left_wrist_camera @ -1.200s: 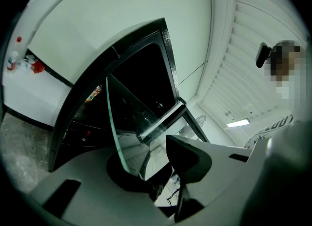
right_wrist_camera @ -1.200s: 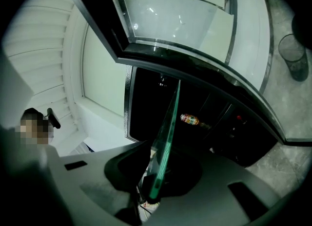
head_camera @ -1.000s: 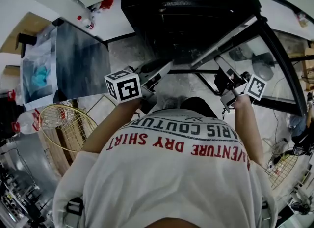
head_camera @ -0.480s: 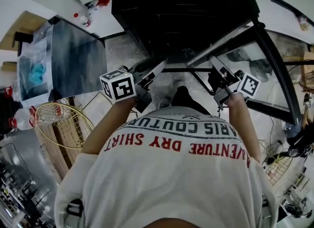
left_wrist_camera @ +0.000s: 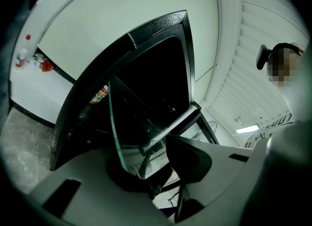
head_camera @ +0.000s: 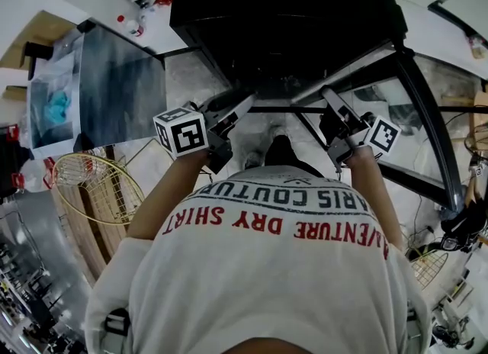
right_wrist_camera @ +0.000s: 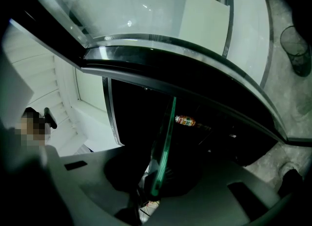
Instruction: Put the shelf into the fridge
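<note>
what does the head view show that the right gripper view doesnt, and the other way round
Only the head view: the left tool and right tool together, the person's white shirt and a wire basket. Only the right gripper view: the shelf, its green glass edge pinched between the right tool's jaws, and a can inside. Both: the dark fridge and its open glass door.

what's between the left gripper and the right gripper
The glass shelf: left gripper and right gripper each clamp one edge of it, clearest in the two gripper views.
</note>
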Available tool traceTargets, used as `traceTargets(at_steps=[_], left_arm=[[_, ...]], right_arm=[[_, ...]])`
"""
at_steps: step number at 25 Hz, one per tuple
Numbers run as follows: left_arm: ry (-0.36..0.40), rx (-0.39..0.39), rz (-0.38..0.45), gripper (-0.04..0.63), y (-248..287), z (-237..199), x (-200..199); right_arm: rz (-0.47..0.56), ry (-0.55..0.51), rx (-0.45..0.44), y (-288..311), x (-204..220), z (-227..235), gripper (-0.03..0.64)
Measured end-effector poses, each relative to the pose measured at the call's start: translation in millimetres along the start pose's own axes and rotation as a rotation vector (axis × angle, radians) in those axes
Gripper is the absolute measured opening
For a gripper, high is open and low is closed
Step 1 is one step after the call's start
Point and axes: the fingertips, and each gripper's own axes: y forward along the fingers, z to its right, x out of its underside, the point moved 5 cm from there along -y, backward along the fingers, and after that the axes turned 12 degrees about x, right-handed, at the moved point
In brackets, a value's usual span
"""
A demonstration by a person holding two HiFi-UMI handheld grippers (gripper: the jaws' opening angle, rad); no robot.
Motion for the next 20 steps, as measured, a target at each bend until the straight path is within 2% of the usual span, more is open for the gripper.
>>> traceTargets(at_steps=[10,20], left_arm=[[0.010,0.016,0.001,0.123,5.9,-7.5,-6.0],[0.019,0.013,0.019,0.121,8.1,-11.4,-4.9]], right_arm=[[0.035,0.027,0.010,4.2,-8.3,6.6,0.052],[0.118,0.054,0.048,5.6,-15.5,14.2,0.054]])
